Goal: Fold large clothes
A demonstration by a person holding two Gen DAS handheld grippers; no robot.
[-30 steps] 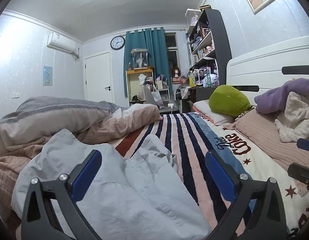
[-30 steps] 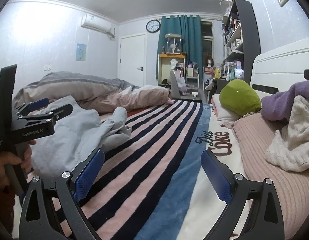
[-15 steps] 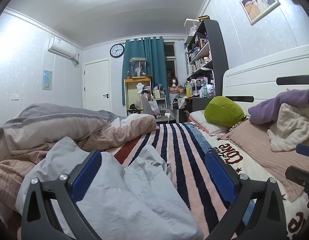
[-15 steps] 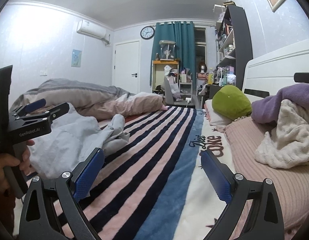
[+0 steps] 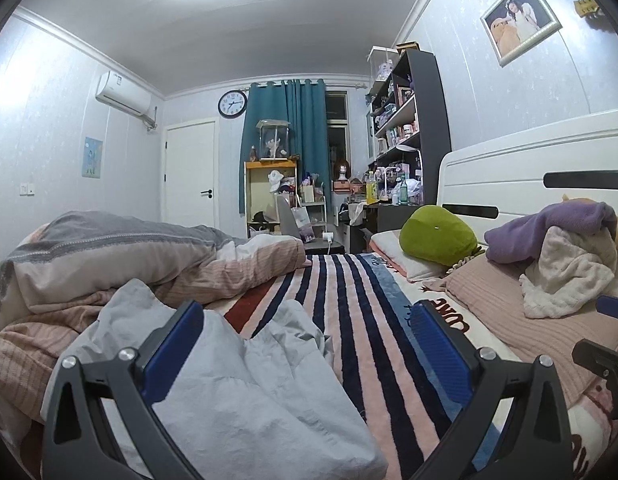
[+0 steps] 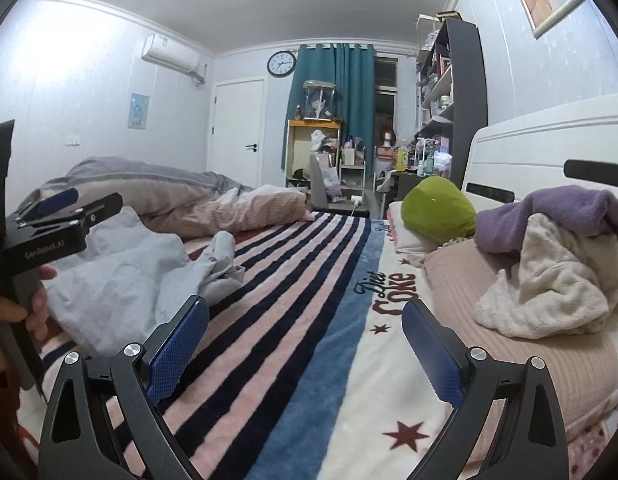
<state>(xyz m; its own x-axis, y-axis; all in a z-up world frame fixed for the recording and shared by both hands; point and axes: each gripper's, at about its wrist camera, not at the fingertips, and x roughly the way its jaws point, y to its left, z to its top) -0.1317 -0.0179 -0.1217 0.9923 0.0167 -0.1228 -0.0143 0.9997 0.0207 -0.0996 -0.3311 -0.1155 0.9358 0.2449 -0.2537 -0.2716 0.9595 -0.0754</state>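
Observation:
A crumpled light grey garment (image 5: 245,392) lies on the striped blanket (image 5: 349,320) at the bed's near left. My left gripper (image 5: 307,344) hovers open just above it, nothing between its blue pads. In the right wrist view the same grey garment (image 6: 129,276) lies to the left. My right gripper (image 6: 305,344) is open over the striped blanket (image 6: 293,320), apart from the garment. The left gripper's body (image 6: 57,228), held by a hand (image 6: 13,312), shows at the left edge there.
A bunched pink and grey duvet (image 5: 121,256) fills the far left of the bed. A green cushion (image 5: 439,234), a purple garment (image 5: 549,228) and a cream garment (image 5: 569,276) lie on the pink pillow by the white headboard (image 5: 529,176). Shelves and a desk stand beyond.
Both cameras have tilted upward, so the bed and garment sit lower in view. Both grippers stay open with nothing taken hold of.

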